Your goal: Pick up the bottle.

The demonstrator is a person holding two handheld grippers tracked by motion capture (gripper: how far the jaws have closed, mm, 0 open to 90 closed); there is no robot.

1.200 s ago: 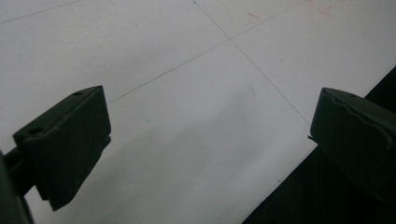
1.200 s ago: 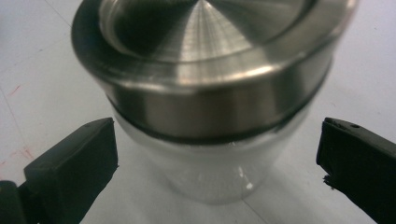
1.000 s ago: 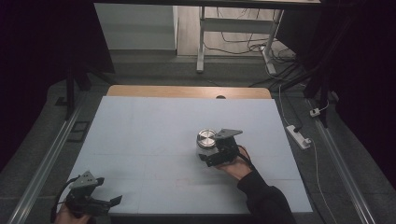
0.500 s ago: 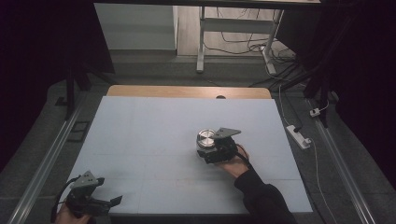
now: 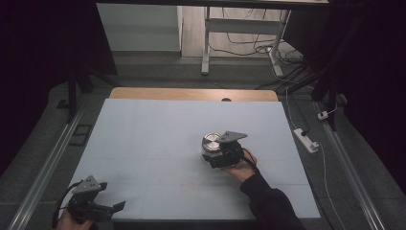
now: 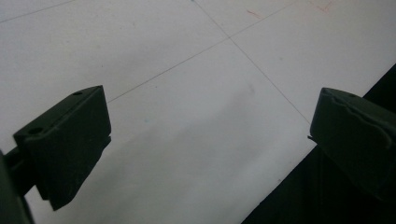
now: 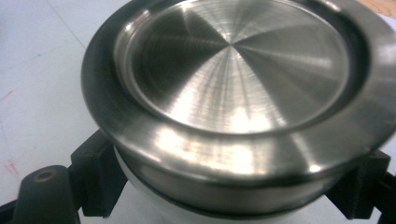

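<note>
Right claw point(image 5: 214, 152) still clamped round steel tin point(image 5: 210, 142), barely shifted left.

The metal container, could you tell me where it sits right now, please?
In the high view the metal container stands right of the table's centre, between the right tongs' jaws, which flank its body below the lid rim in the right gripper view.

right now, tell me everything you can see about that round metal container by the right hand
The metal container is a small round canister with a brushed steel lid: a wide rim around a recessed flat disc that shows fine circular lines and bright glare. Under the lid a pale body shows. It stands upright on the white table, right of centre. The right hand-held gripper has its black jaws on either side of the body, just below the lid's rim, seemingly gripping it. Nothing else touches it.
</note>
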